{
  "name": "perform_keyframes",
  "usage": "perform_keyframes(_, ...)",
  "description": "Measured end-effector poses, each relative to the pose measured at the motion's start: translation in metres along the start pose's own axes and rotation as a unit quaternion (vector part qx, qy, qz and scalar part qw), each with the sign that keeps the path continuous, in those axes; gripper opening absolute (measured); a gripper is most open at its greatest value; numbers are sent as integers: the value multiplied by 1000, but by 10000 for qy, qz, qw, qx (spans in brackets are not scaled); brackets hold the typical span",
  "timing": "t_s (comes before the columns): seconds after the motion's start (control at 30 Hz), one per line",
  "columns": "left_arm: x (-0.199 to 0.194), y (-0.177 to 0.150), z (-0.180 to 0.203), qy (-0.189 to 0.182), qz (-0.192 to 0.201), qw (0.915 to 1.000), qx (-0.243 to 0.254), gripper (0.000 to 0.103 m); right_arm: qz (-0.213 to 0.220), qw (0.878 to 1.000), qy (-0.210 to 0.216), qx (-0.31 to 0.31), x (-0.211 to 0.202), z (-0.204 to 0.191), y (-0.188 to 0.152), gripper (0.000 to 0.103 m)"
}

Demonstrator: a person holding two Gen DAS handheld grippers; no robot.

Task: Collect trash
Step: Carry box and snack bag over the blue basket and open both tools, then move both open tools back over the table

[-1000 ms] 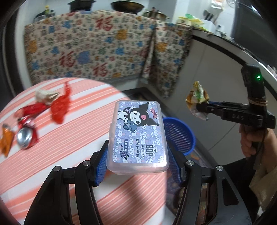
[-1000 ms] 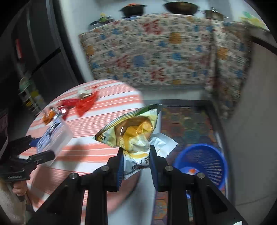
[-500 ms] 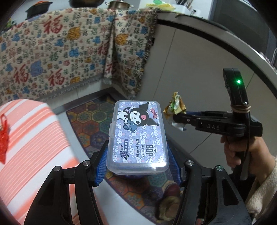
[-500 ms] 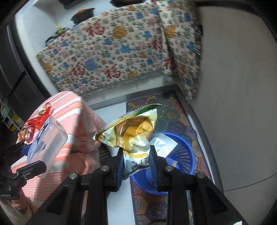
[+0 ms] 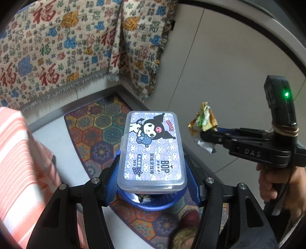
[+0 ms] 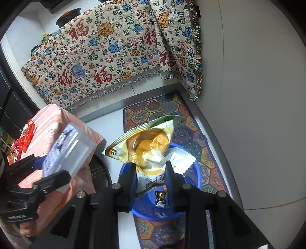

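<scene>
One patterned rug on pale floor, blue basket atop; striped table left.

Two wrist fisheyes, both angled steeply down, close over blue basket, sharing patterned mat

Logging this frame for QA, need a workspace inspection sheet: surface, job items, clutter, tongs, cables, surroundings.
Surface: table with striped orange cloth; patterned floor mat under the bin.
Job's things: clear floss-pick box; crumpled snack bag; blue basket bin with a small wrapper inside.
Clutter: red wrapper on the table.
Tongs: left tongs shut on the box, above the bin; right tongs shut on the bag, above the bin.
Cables: thin cable down the right handle.
Surroundings: patterned cloth hung over a counter, pale cabinet panels, a pot.
</scene>
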State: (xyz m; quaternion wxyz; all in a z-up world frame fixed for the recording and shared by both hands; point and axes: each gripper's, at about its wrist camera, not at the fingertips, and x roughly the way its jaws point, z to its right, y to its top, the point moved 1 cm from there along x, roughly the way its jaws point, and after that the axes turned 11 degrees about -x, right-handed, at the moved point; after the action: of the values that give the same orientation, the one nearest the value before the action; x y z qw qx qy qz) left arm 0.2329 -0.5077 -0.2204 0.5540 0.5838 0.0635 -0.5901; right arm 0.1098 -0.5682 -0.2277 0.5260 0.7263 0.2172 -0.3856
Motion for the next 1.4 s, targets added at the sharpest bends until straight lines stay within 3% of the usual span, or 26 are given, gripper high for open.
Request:
perform_keyframes(0.53, 50, 6, -2, 16, -157, 9997, -186, 64, -184, 9990, 244, 313, 32, 27, -1, 32)
perform_keyframes(0.6, 58, 3, -3, -28, -257, 9995, -161, 74, -210, 9988, 275, 350, 35, 30, -1, 50)
perform_keyframes(0.63, 60, 3, -3, 6, -241, 9996, -153, 87, -190, 9988, 267, 356, 35, 30, -1, 56)
perform_keyframes(0.67, 60, 3, -3, 40, -190, 9997, -145, 89, -168, 9988, 264, 365, 34, 31, -1, 61)
perform_keyframes(0.77, 53, 5, -4, 54, -90, 9998, -178, 89, -30, 9991, 187, 367, 26, 32, 2, 61)
perform_keyframes(0.9, 19, 11, -7, -62, 182, 9993, -316, 90, 362, 9991, -74, 214, 5, 28, 11, 61)
perform_keyframes(1.13, -76, 1, -26, -95, 563, 9976, -385, 94, 1196, 9901, -606, -426, -38, -4, 30, 62)
perform_keyframes(1.27, -128, -22, -52, 332, 655, 9965, -408, 98, 1523, 9806, -826, -922, -53, -39, 36, 66)
perform_keyframes(1.4, -167, -53, -95, 795, 593, 9930, -645, 99, 1743, 9719, -763, -1388, -62, -89, 35, 70)
